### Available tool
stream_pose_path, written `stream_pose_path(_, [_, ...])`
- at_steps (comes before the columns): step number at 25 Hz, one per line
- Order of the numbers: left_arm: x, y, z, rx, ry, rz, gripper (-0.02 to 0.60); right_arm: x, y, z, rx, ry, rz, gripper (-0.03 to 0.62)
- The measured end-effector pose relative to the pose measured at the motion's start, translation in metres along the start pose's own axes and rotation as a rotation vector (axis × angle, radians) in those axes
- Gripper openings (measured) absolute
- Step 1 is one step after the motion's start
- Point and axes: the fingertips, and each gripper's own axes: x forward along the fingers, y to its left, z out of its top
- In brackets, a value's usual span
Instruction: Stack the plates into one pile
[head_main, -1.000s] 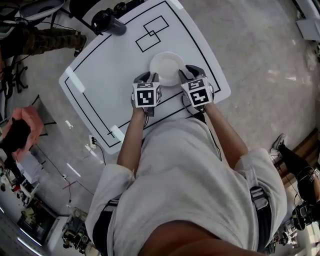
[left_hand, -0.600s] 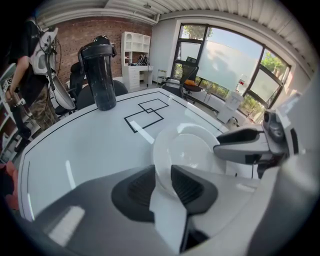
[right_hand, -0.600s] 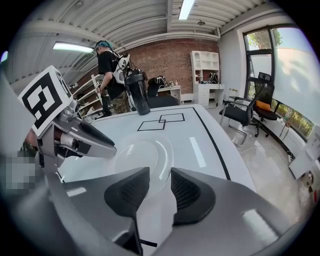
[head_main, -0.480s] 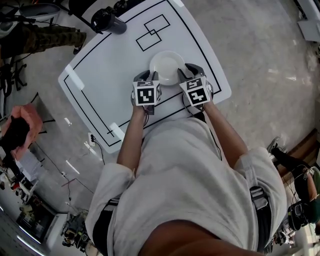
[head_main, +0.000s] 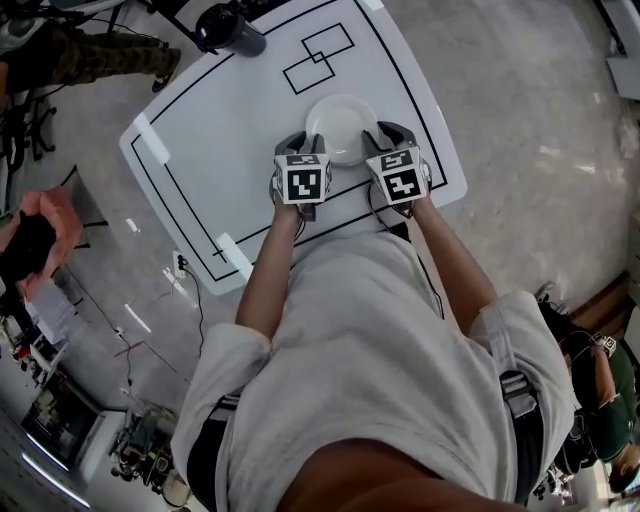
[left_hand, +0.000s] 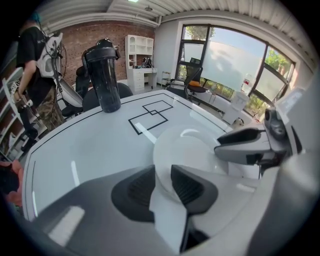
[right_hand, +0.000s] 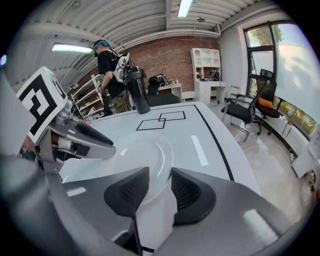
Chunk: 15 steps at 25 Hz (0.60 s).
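Note:
A white plate (head_main: 342, 125) lies on the white table (head_main: 200, 150), just in front of two overlapping black outlined squares (head_main: 320, 58). I cannot tell whether other plates sit under it. My left gripper (head_main: 306, 145) is at the plate's near-left rim. In the left gripper view it (left_hand: 163, 175) is shut on the plate (left_hand: 192, 150), with one jaw outside the rim and one over the dish. My right gripper (head_main: 385, 140) is at the near-right rim. In its own view it (right_hand: 160, 180) is likewise shut on the plate (right_hand: 135, 152).
A dark tumbler (head_main: 232, 30) stands at the table's far-left corner, well behind the plate. The table's near edge (head_main: 420, 205) runs just below the grippers. A person (right_hand: 107, 70) stands beyond the far side, and office chairs (right_hand: 250, 107) are off to the right.
Both grippers and the plate keep their places on the table. Only the head view has shifted a little.

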Motion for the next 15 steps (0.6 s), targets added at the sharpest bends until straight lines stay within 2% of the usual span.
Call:
stream_pose_path(4, [-0.003,0.000,-0.003,-0.011,-0.010,-0.007,0.101,-0.003,0.000,0.001,0.028,0.006,0.000,0.141])
stream_pose_path(8, [-0.015,0.006,0.003,-0.051,-0.088,-0.020,0.094,-0.006,-0.003,0.008,0.054,-0.039,-0.018,0.140])
stream_pose_path(11, [-0.033,0.006,0.003,-0.055,-0.141,-0.026,0.030,-0.020,-0.003,0.011,0.065,-0.076,-0.050,0.128])
stream_pose_path(14, [-0.054,0.003,-0.002,-0.049,-0.191,-0.036,0.005,-0.041,0.005,0.017,0.064,-0.131,-0.086,0.076])
stream_pose_path(15, [-0.062,0.003,-0.002,-0.049,-0.210,-0.037,0.003,-0.049,0.010,0.022,0.059,-0.161,-0.099,0.041])
